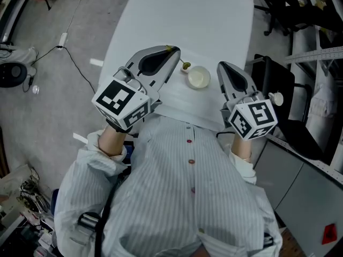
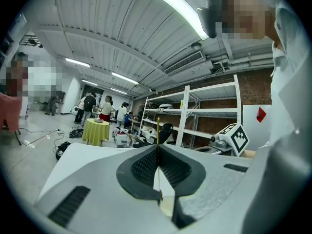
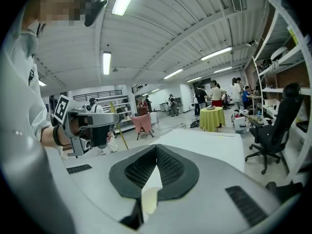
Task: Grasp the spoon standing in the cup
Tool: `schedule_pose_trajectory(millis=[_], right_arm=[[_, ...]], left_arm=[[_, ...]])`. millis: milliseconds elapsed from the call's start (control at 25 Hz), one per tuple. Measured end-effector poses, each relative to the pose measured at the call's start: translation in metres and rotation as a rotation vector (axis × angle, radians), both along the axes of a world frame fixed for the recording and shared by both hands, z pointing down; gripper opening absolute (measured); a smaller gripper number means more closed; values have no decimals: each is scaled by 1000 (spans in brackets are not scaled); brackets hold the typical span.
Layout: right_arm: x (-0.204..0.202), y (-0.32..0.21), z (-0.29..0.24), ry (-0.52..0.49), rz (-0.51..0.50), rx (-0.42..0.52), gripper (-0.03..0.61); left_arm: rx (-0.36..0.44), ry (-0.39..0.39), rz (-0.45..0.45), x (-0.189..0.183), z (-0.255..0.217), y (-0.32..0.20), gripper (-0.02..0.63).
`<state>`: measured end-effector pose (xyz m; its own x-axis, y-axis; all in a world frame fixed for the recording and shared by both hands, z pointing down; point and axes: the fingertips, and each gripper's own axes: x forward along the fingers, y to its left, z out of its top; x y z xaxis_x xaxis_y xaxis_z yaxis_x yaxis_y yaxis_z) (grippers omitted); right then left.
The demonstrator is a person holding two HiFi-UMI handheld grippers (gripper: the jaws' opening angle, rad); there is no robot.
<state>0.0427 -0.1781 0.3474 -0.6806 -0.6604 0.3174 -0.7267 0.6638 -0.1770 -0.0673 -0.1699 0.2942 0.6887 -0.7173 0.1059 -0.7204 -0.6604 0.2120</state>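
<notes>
The left gripper is clenched on the spoon. In the left gripper view its jaws are closed together, with the thin gold handle pinched upright in the seam between the two ribbed pads. A short length of handle stands above the jaw tips, and the rest runs down through the gap below them. In the head view the small end of the spoon hangs just outside the cup, on its left side and close to the rim. Whether it touches the rim cannot be determined. The right gripper view shows the same grip from the side: the left gripper holds the spoon tilted, clear of the table. The right gripper is clenched on nothing. Its pads meet at the tips, and only the cup and the table top show through the gap behind them. The cup is cream-coloured and stands upright on the white table, near the table's near edge, between the two grippers and closer to the right one. An office chair stands beside the table's right edge.
</notes>
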Motion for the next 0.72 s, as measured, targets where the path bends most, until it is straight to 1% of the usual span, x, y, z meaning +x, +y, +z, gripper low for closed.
schedule_pose_trajectory(millis=[280,720], right_arm=[[-1,0,4,3,-6,-7,9],[-1,4,3,-2,8,-6,9]], left_arm=[[-5,-16,44,4,4,2,8],[-21,-27,78,6,9,4,8]])
